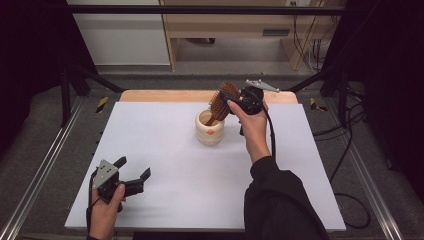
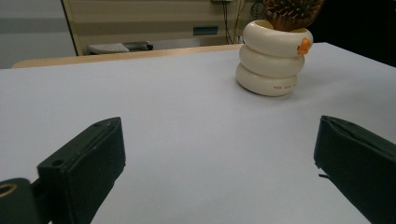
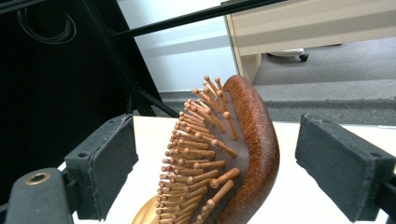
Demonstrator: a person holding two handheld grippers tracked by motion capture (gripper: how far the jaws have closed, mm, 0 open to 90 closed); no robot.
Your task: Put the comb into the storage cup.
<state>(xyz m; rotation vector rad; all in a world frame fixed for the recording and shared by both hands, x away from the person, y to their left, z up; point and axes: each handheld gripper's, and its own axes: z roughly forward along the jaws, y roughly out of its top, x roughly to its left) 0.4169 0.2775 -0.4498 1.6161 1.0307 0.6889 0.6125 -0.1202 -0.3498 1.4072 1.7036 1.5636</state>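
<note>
A cream ringed cup point(image 1: 210, 131) with an orange mark stands on the white table mat point(image 1: 165, 150), right of centre. A brown wooden hairbrush point(image 1: 223, 100) stands in it handle down, leaning, with its bristled head up. My right gripper point(image 1: 233, 102) is at the brush head. In the right gripper view the brush point(image 3: 233, 158) sits between the jaws of the open right gripper point(image 3: 215, 163), which stand wide apart with a gap on each side. My left gripper point(image 1: 133, 167) rests open and holds nothing at the mat's front left. From there the cup point(image 2: 271, 60) and brush point(image 2: 292, 11) show far ahead of the left gripper point(image 2: 219, 163).
A wooden table edge point(image 1: 165, 95) borders the mat at the back. Metal rails point(image 1: 40, 170) run along both sides. Beyond are a wooden cabinet point(image 1: 225, 25) and cables on the floor point(image 1: 345, 130). A dark sleeve point(image 1: 280, 200) crosses the mat's front right.
</note>
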